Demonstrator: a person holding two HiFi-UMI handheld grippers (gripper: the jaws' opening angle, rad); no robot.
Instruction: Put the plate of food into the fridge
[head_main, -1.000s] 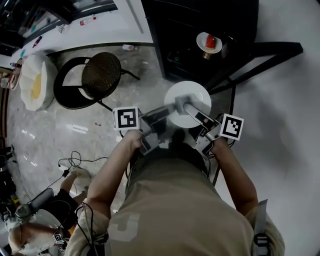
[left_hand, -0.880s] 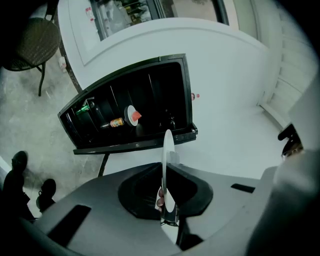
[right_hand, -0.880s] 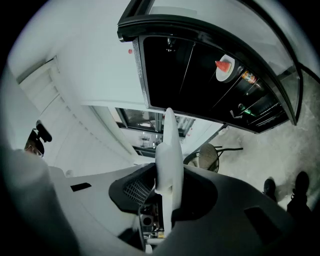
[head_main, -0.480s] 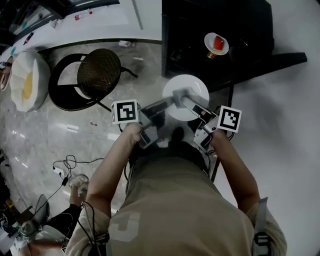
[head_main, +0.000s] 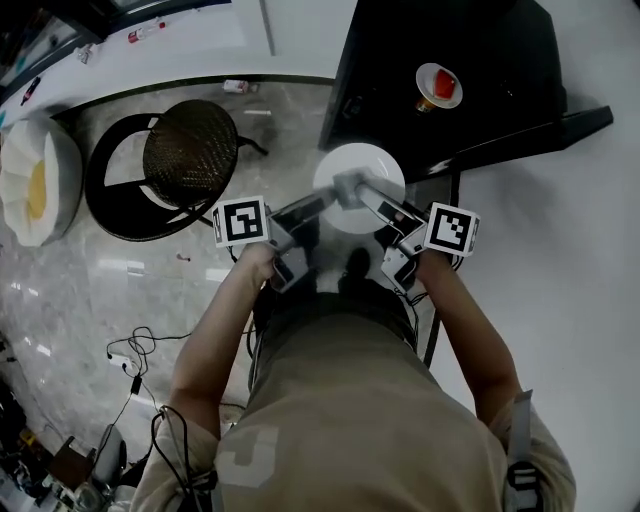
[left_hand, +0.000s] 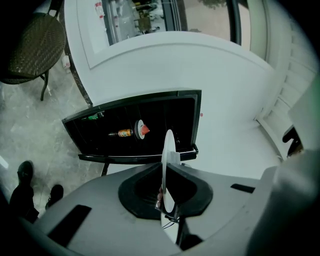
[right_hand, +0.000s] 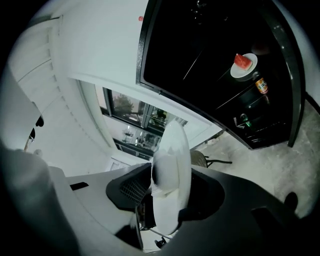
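Two grippers met on one white plate (head_main: 358, 162). The left gripper (left_hand: 167, 172) was pinched tight on its near rim. The right gripper (right_hand: 167, 192) had the rim between jaws that had just been opening, though its pads looked to be touching the plate yet. I could not make out any food on the plate.

Since a second before, the plate had been carried forward, from over bare floor to the lower front corner of the open black fridge (head_main: 500, 60). A small dish (head_main: 439, 85) with something red already sat inside. I judged the approach nearly done, with the widening right jaws hinting at a handover to the left.

Both forearms reached straight ahead from the body, marker cubes outward. The grippers angled inward in a shallow V, well clear of the wicker chair (head_main: 190, 150).
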